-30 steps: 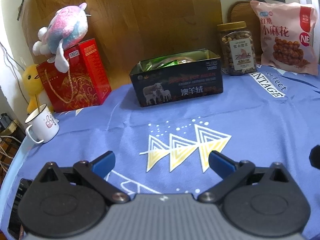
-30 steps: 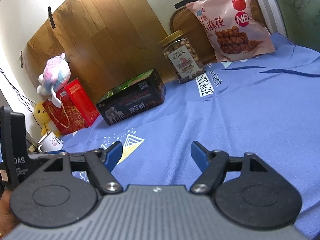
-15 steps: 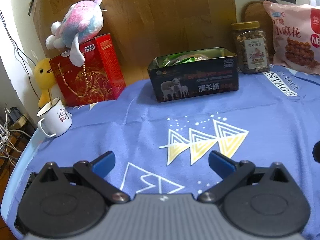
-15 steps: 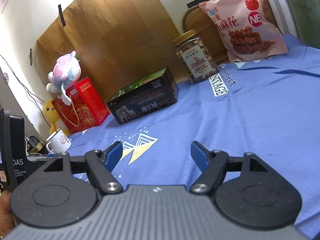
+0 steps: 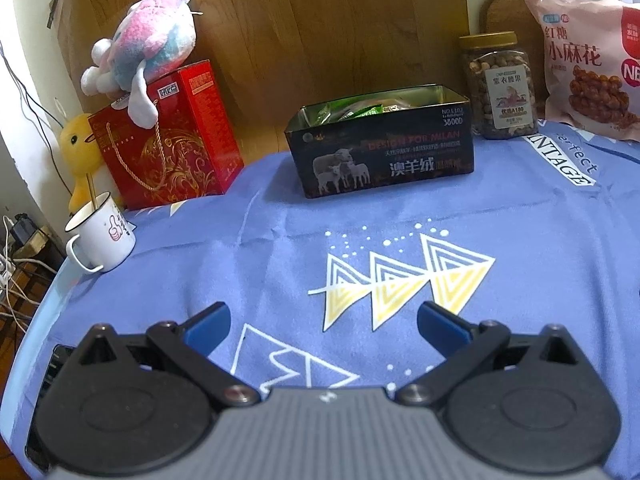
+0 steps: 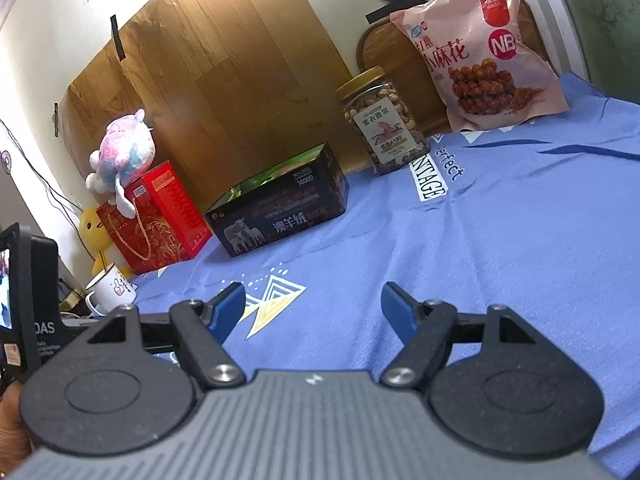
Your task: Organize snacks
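Black tin box open-topped, green wrappers inside, at counter's far edge, long axis left-right, sheep-print side facing cameras. Right of it: clear plastic nut jar, gold lid, upright; glossy pink snack bag leaning back. Left tongs and right tongs spread wide, empty, over blue cloth.

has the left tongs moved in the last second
Yes. The left tongs drew back and left: the black open tin box on the blue cloth slid rightward in view, uncovering more table edge.
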A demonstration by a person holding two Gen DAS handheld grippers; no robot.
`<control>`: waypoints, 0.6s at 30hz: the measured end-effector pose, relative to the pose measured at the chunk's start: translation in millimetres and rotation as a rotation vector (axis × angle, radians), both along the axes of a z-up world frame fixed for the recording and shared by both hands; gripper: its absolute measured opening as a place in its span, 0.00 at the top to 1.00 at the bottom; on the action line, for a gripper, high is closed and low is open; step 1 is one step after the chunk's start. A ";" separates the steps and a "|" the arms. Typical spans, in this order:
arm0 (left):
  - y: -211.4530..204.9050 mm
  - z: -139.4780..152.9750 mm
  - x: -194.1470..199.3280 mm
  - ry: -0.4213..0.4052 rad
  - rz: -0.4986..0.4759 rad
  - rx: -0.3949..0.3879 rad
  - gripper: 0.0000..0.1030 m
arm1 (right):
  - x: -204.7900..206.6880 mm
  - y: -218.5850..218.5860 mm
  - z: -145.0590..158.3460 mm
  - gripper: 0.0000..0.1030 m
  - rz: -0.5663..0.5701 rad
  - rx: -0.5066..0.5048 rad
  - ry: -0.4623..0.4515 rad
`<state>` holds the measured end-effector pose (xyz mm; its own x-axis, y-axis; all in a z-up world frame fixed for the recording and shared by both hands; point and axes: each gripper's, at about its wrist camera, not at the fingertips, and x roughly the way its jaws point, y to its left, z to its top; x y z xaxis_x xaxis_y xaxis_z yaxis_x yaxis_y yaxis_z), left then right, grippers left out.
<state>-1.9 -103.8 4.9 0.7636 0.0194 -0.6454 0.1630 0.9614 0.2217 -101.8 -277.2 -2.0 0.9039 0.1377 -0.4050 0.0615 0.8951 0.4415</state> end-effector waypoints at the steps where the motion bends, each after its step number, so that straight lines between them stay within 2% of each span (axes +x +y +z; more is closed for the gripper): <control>1: 0.0 -0.2 0.2 0.002 0.001 0.000 0.00 | 0.1 0.2 0.5 0.25 0.001 -0.002 -0.001; 18: -0.7 1.4 0.5 0.012 -0.014 -0.020 0.00 | -0.7 -0.2 1.2 0.25 0.006 0.005 -0.003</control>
